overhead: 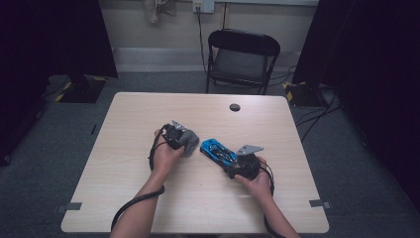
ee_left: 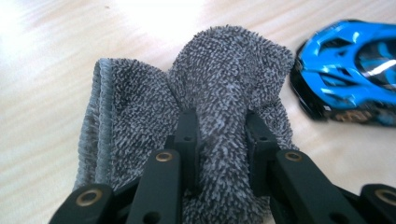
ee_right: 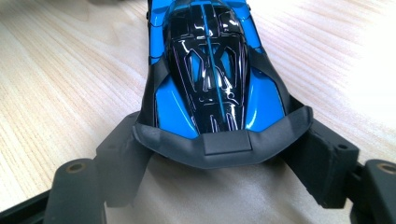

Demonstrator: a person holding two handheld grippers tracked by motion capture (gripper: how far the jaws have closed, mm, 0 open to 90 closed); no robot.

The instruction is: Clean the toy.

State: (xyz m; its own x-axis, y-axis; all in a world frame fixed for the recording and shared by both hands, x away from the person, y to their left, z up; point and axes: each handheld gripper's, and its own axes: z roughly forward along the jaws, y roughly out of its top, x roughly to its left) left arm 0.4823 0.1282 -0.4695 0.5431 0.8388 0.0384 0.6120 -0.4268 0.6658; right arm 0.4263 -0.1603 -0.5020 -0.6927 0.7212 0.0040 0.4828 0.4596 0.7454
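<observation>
From up high I see the pale wooden surface spread under both of my hands, with a black folding chair standing beyond its far edge and a small dark round hole near that edge. Both forearms come in from the near side.

My left claw sits left of centre and is clamped on a grey towelling cloth. In the left gripper view the two black jaws pinch a raised fold of that cloth between them, while the rest of it lies bunched on the surface with its stitched hem to the left. The cloth's far end lies just beside the nose of the blue toy car, a narrow strip of wood showing between them.

My right claw is right of centre and grips the blue toy car at its tail. In the right gripper view the jaws stand wide, one on each side of the car's dark rear wing, pressing its flanks. The car rests on the surface, pointing away from this claw towards the cloth.
</observation>
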